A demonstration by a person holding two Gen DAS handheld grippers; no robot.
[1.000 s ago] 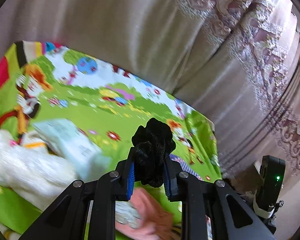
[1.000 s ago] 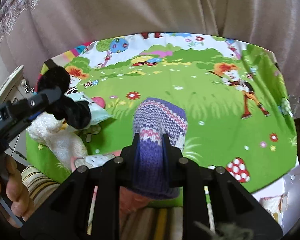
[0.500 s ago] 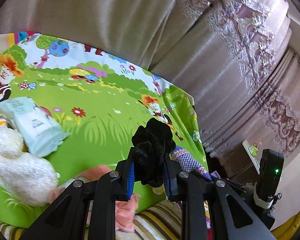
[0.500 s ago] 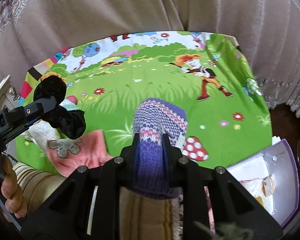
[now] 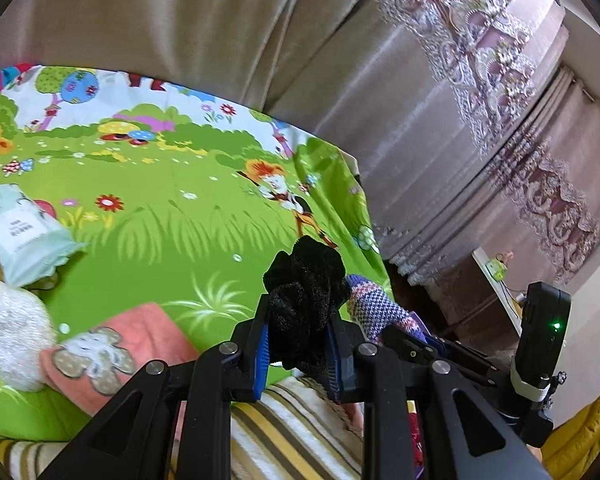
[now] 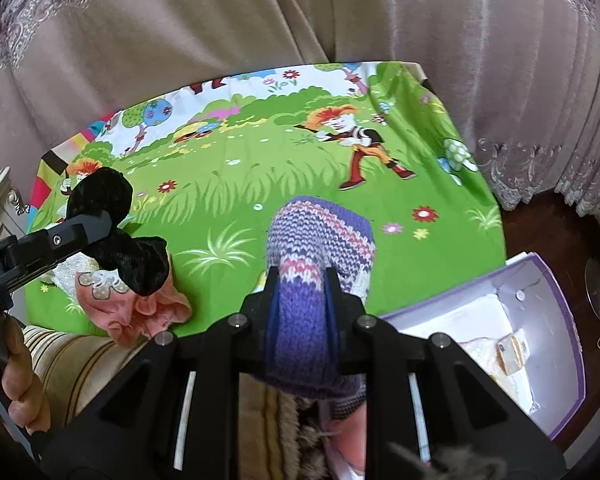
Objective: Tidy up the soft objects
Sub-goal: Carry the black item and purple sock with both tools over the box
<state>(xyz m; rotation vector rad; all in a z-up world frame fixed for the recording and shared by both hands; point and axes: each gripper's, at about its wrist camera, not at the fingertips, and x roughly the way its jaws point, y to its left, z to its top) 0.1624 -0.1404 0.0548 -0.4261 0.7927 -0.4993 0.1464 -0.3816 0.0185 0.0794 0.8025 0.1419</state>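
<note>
Fingers, left wrist view: left gripper pinches a black velvet scrunchie above the green cartoon mat.
Nearby: pink cloth, white fluffy toy, tissue pack.
Fingers, right wrist view: right gripper clamps a purple knitted piece over the mat's near edge.
Box: purple, open, to the right.
Handling: both likely light, squashy, non-slip; grip mid-bulk.

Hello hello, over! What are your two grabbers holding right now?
Left gripper shut on black scrunchie. Right gripper shut on purple knitted sock. Both above green play mat. Purple box open at right; nothing blocking.
</note>
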